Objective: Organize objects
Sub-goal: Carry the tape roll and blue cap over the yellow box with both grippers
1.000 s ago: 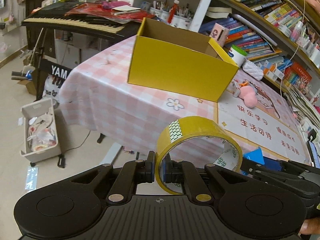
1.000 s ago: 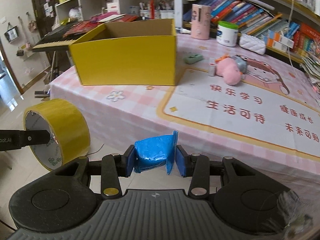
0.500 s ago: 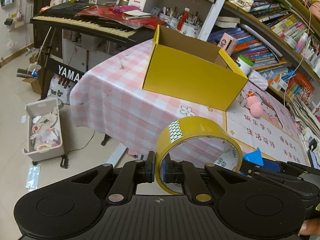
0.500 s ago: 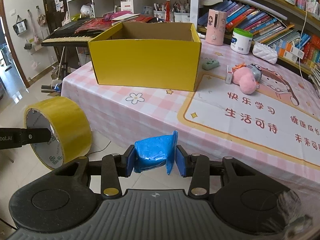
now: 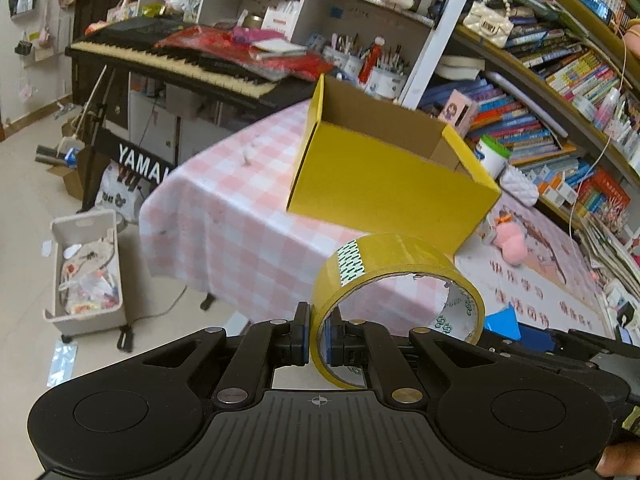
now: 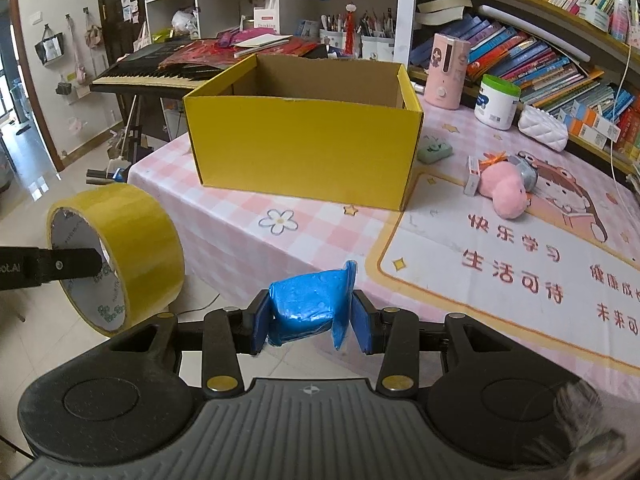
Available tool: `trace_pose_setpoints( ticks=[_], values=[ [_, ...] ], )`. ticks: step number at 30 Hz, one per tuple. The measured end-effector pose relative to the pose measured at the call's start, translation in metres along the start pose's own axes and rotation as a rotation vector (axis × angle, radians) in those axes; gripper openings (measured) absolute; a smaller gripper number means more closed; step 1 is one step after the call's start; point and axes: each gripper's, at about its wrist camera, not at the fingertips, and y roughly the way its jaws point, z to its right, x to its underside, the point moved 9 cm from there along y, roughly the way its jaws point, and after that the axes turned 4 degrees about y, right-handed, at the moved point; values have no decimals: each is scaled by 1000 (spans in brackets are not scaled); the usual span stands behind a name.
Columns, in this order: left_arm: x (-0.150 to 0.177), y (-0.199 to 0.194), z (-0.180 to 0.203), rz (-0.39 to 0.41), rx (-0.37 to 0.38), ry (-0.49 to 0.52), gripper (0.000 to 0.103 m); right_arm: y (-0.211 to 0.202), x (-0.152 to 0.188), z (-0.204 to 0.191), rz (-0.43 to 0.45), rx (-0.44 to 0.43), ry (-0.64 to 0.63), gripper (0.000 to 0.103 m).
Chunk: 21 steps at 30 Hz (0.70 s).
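Two grippers are held up in front of the pink checked table [image 6: 248, 216]. On the left, the left gripper [image 5: 317, 338] pinches the wall of a yellow tape roll [image 5: 394, 276]. Next comes the right gripper [image 6: 310, 316], squeezed on a blue packet [image 6: 308, 304], maybe a soft wrapped thing. Past them, an open yellow box [image 6: 304, 148] sits on the table, with a pink plush toy [image 6: 504, 192] to its right.

Both wrist cameras look forward and downward along their fingers from just off the pink-checked bench [image 6: 240, 216] edge; both views share the open yellow cardboard box [image 5: 384, 196] standing on it.
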Motion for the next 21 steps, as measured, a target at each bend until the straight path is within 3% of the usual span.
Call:
trace_pose_setpoints(
  ticks=[5, 13, 21],
  values=[
    [-34, 4, 8, 67, 1, 12, 6, 2, -27, 3, 75, 5, -11, 39],
    [-103, 24, 25, 176, 11, 20, 6, 10, -111, 20, 224, -8, 5, 39],
    [-142, 67, 42, 195, -19, 27, 6, 41, -178, 41, 280, -24, -21, 39]
  ],
)
